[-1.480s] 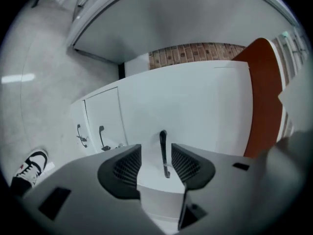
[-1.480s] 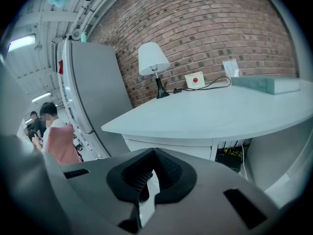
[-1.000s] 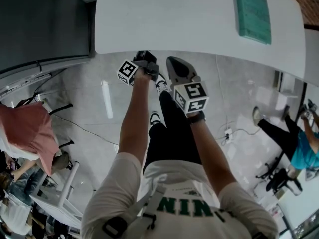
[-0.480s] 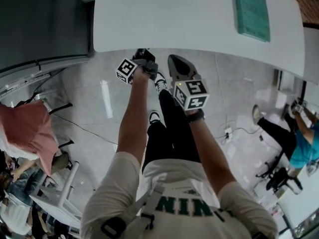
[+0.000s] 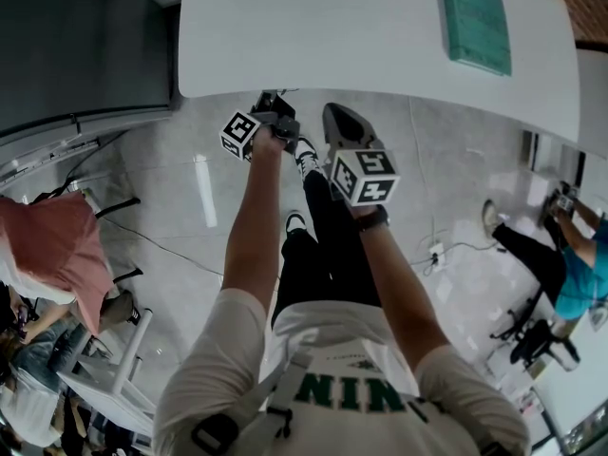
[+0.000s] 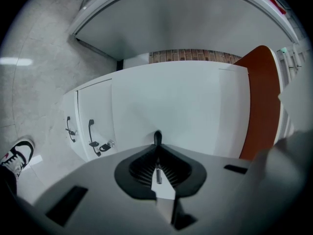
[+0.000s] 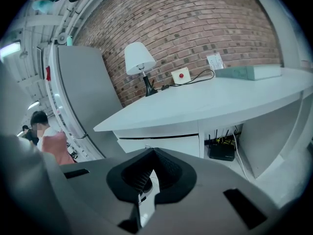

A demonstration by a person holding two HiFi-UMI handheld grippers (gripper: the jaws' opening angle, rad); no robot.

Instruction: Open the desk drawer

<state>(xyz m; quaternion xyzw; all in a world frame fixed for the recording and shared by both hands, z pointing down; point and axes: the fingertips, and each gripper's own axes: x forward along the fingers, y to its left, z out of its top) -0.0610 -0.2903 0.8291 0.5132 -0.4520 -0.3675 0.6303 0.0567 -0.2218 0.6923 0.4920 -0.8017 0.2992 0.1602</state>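
The desk drawer (image 7: 169,143) is shut under the worktop (image 5: 332,36) edge. The left gripper (image 6: 157,135) and right gripper (image 7: 152,151) have their jaws squeezed together, holding nothing.

I'm looking steeply down along both arms. The left gripper (image 5: 273,104) is up at the near edge of the white tabletop (image 5: 313,36), with its marker cube (image 5: 242,133) turned to the left. The right gripper (image 5: 340,122) is just beside it, short of that edge, and its cube (image 5: 367,177) faces up at me. A teal book (image 5: 473,19) lies flat on the far right of the tabletop. Below the arms I see black trousers (image 5: 328,245) and a shoe (image 5: 306,155) on the grey floor (image 5: 190,198). A person in pink (image 5: 52,245) is at the left and a person in teal (image 5: 579,278) at the right.
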